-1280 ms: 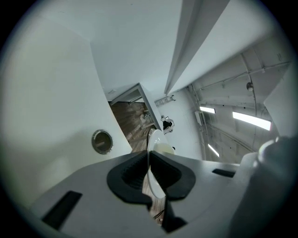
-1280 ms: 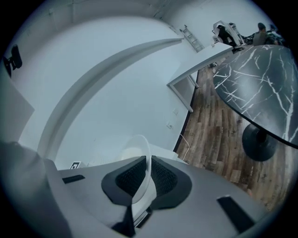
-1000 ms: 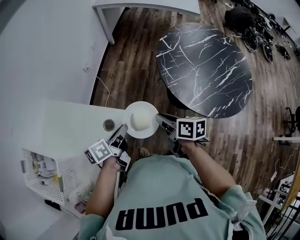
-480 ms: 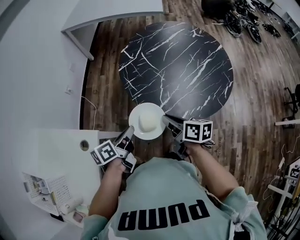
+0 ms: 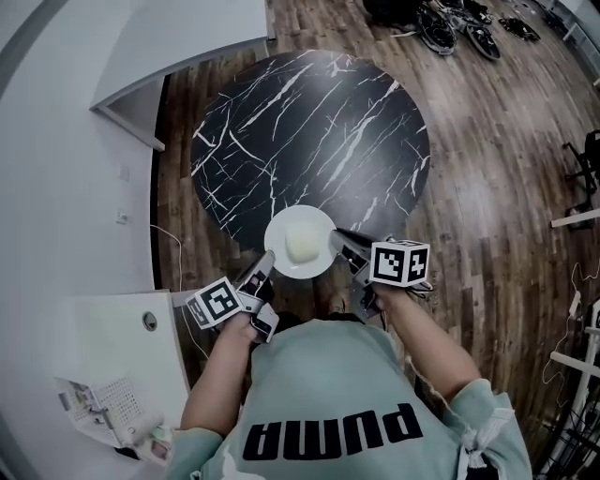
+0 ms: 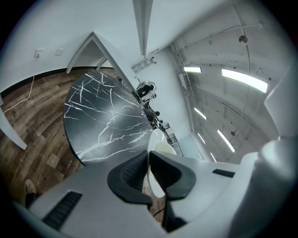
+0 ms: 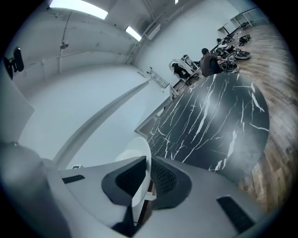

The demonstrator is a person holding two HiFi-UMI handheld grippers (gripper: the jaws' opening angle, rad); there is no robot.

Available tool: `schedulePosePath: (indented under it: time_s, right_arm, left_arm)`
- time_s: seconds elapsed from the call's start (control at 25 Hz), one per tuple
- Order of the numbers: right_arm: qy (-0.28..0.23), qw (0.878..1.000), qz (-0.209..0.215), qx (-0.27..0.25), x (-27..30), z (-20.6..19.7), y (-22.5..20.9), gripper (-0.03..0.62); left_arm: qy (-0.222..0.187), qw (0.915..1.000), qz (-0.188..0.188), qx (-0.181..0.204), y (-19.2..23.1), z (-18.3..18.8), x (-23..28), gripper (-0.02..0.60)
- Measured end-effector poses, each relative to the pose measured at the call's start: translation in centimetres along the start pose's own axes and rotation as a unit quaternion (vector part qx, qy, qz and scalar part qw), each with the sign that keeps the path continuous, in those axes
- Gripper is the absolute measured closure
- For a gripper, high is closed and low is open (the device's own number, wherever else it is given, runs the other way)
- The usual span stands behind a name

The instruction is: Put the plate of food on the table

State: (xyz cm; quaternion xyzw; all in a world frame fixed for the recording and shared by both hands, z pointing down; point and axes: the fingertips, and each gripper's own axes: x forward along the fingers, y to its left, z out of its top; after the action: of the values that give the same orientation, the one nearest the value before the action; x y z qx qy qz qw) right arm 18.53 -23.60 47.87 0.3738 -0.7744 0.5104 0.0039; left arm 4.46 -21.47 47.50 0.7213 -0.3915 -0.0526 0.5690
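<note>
A white plate [image 5: 284, 256] with a pale lump of food [image 5: 305, 245] hangs in the air over the near edge of the round black marble table [image 5: 309, 131]. My left gripper [image 5: 265, 267] is shut on the plate's left rim, and my right gripper [image 5: 337, 240] is shut on its right rim. In the left gripper view the plate [image 6: 156, 148] stands edge-on between the dark pads [image 6: 130, 174], with the table [image 6: 102, 121] ahead. In the right gripper view the plate rim [image 7: 139, 172] is pinched between the pads [image 7: 163, 176], and the table [image 7: 219, 125] lies ahead.
A white counter [image 5: 94, 347] with a small round hole is at lower left, with a white basket [image 5: 98, 412] of clutter. Wood flooring [image 5: 487, 141] surrounds the table. A white desk [image 5: 178, 37] stands at the upper left. Dark equipment [image 5: 441, 19] lies far back.
Both grippers have carried the plate away from the white counter, towards the marble table. It now hangs over the table's near edge.
</note>
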Motion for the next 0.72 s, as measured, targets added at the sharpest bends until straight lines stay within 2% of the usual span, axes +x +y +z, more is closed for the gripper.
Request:
schedulePosePath:
  time_s: [0.32,0.72]
  right_arm:
    - [-0.035,0.999,-0.033,0.024,-1.4,3.9,-6.0,0.554]
    - [-0.067,0.990,-0.096,0.084,1.1,8.9,-15.0,0.554]
  left_arm:
    - [0.059,0.9980,-0.008,0.020,-0.9,0.2,7.7,0.555]
    - [0.138,0.9901,-0.019,0.016,1.9,2.5,19.5,0.555]
